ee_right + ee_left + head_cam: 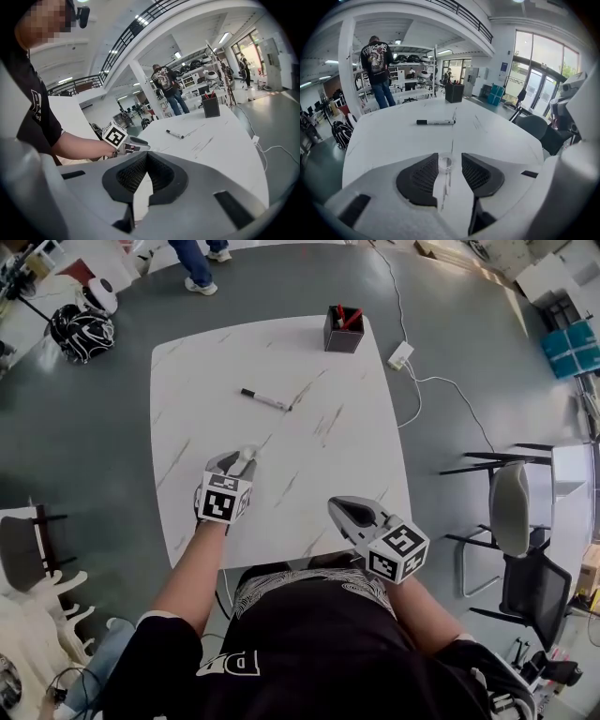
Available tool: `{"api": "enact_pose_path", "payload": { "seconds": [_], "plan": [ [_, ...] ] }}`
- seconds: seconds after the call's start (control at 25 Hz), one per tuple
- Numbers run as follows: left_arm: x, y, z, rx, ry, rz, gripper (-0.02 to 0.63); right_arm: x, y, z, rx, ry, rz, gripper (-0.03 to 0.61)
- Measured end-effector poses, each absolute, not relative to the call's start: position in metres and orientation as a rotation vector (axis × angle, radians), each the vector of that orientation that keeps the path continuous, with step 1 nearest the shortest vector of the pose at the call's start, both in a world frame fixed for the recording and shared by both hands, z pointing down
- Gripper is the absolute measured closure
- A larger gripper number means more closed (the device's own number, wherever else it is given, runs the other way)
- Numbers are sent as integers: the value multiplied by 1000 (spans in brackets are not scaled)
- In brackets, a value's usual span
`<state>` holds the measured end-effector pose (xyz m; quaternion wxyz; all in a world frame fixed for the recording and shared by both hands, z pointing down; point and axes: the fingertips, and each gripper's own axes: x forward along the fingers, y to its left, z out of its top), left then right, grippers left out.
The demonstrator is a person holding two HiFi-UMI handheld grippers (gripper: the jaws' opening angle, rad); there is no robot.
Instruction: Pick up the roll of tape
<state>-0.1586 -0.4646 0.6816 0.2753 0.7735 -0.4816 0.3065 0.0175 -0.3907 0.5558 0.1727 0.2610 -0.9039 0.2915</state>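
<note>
Left gripper view: left gripper (450, 159) jaws apart, small clear roll of tape (445, 163) lying between its ribbed black pads on marbled white table (389, 136), well clear of edges. Right gripper (146, 157) closed, empty.

Table (347, 456) middle: open | far side: marker (265, 400), pen box (344, 330) | right: chair (511, 507) near edge

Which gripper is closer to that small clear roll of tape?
Left: the left gripper straddles the small clear roll of tape with open jaws; the right gripper hovers apart, by the white table's near edge.
</note>
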Motion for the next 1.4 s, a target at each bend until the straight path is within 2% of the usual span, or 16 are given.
{"api": "enact_pose_path", "payload": {
  "seconds": [0.12, 0.52, 1.04, 1.4],
  "plan": [
    [-158, -474, 698, 2053, -1280, 850, 426, 23, -394, 562, 745, -2550, 846, 574],
    [-153, -483, 730, 1985, -1230, 923, 400, 30, -404, 564, 754, -2543, 866, 574],
    [-151, -485, 743, 1962, -1236, 957, 405, 38, -412, 566, 776, -2547, 896, 575],
    [-151, -485, 718, 2012, -1257, 925, 406, 37, -404, 560, 791, -2562, 884, 575]
  ]
}}
